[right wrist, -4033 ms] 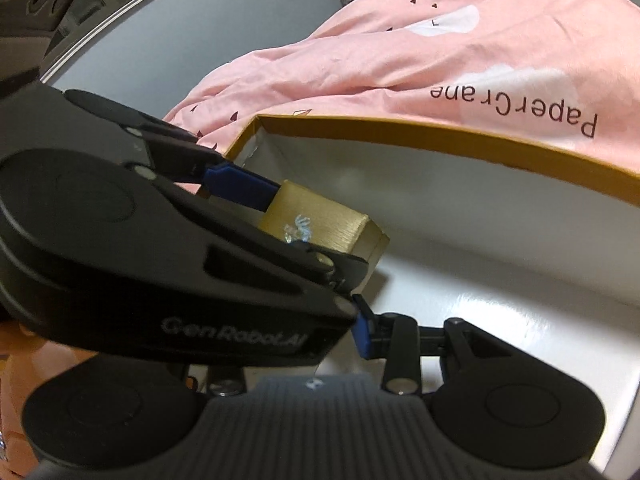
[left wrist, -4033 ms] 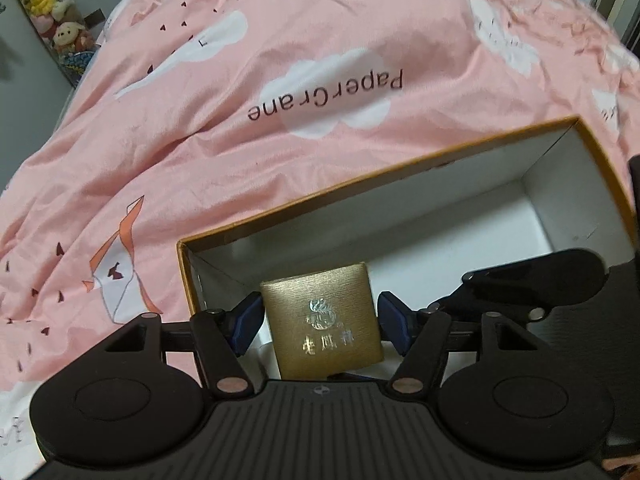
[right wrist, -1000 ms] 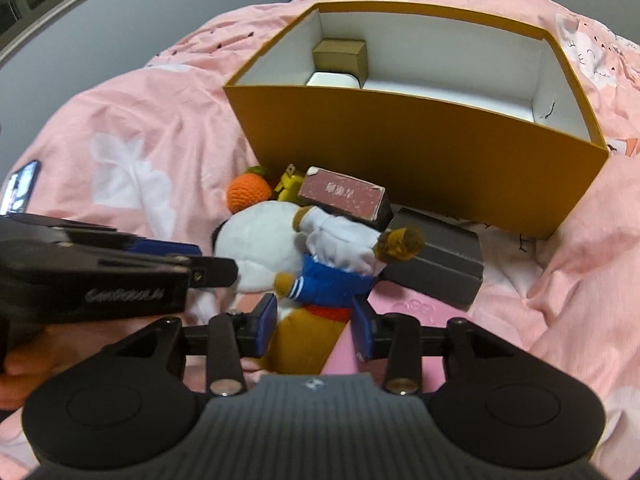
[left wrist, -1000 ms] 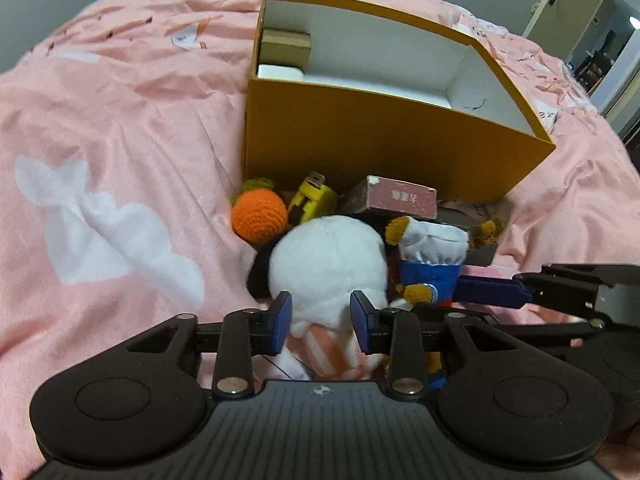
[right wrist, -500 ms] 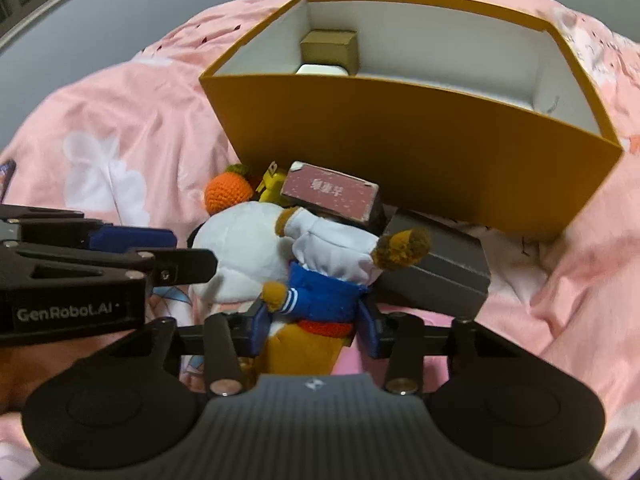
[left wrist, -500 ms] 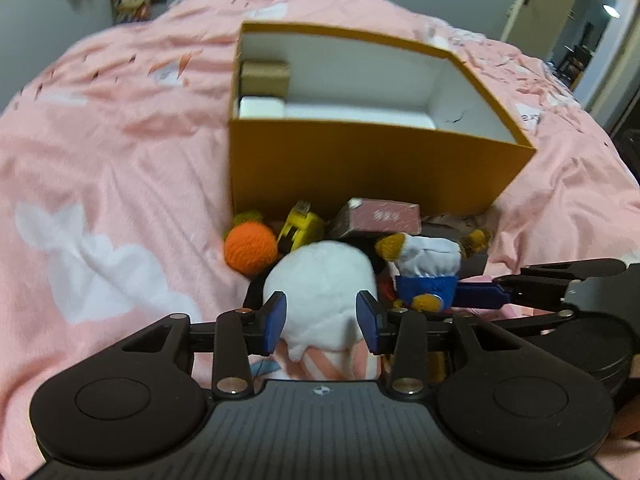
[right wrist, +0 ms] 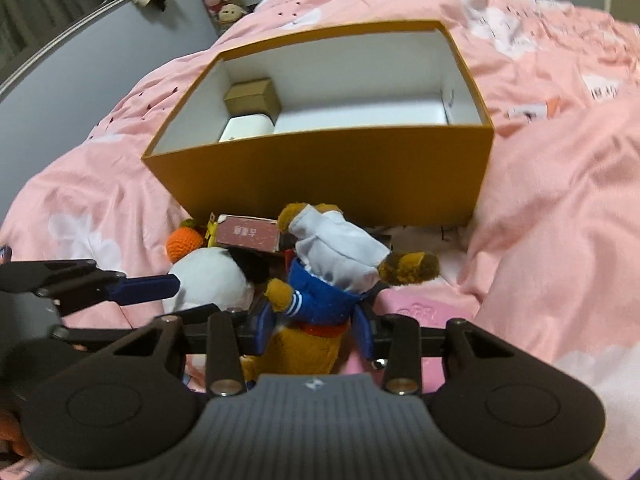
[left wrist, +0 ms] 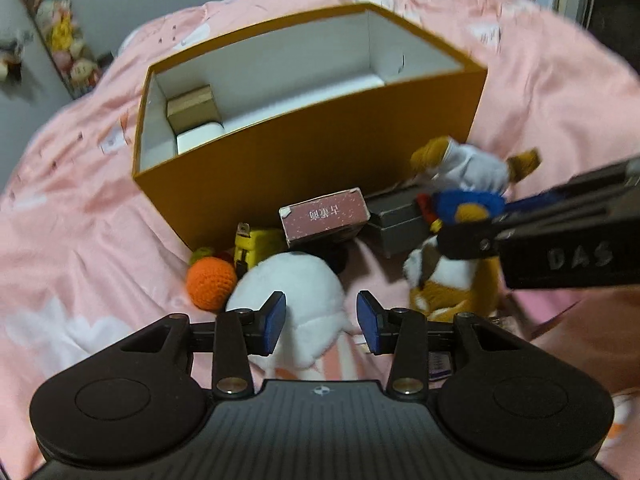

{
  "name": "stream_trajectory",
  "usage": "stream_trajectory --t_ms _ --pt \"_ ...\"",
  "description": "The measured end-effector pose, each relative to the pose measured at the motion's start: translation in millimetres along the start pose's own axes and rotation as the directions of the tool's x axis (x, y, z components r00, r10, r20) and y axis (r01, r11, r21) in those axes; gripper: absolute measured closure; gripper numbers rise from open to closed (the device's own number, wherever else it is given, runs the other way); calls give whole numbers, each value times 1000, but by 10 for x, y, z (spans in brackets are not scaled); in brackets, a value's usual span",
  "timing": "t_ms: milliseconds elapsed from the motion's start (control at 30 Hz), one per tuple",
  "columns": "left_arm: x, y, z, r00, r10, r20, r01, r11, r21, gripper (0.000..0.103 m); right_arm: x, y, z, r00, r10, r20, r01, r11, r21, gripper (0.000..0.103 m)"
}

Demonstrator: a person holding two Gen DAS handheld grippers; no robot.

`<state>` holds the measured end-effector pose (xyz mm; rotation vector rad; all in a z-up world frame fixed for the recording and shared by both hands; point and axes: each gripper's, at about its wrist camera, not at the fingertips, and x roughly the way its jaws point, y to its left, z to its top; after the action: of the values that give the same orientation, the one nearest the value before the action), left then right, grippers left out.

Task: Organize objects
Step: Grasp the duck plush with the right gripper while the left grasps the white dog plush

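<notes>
An orange box (left wrist: 304,160) (right wrist: 320,168) stands open on the pink bed, with a gold box (left wrist: 194,107) (right wrist: 254,98) and a white box (left wrist: 198,140) (right wrist: 246,128) in its left end. My right gripper (right wrist: 314,330) is shut on a bear plush (right wrist: 324,280) in blue jacket and white hood, lifted off the bed; it also shows in the left wrist view (left wrist: 456,216). My left gripper (left wrist: 322,318) is open, its pads either side of a white plush (left wrist: 296,292) (right wrist: 212,280), not pressing it.
In front of the box lie a crocheted orange ball (left wrist: 210,280) (right wrist: 184,242), a yellow toy (left wrist: 256,248), a maroon box (left wrist: 324,218) (right wrist: 248,236) and a grey box (left wrist: 396,220). Pink duvet (right wrist: 560,200) spreads all around. Plush toys hang on the far wall (left wrist: 64,40).
My right gripper has closed on the bear plush and lifted it off the pile. My left gripper has drawn back a little and opened wider around the white plush.
</notes>
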<state>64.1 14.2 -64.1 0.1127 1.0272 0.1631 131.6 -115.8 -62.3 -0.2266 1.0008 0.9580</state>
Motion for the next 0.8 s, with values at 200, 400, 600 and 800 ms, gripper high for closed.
stream_trajectory --t_ms 200,400,600,800 --pt "185 -261 -36 995 94 -34 -89 987 135 37 51 -117 -8 999 35 -12 -34 996 77 60" --pt "345 -351 -157 977 206 -50 -189 953 235 33 102 -77 -5 998 61 -24 -59 996 63 58" --pt "199 -85 -239 983 178 -34 -173 978 113 33 132 5 -26 995 92 -30 -92 996 12 58" --pt "-95 343 -320 996 93 12 -92 991 -98 39 147 203 -34 987 157 -45 -161 983 -83 59"
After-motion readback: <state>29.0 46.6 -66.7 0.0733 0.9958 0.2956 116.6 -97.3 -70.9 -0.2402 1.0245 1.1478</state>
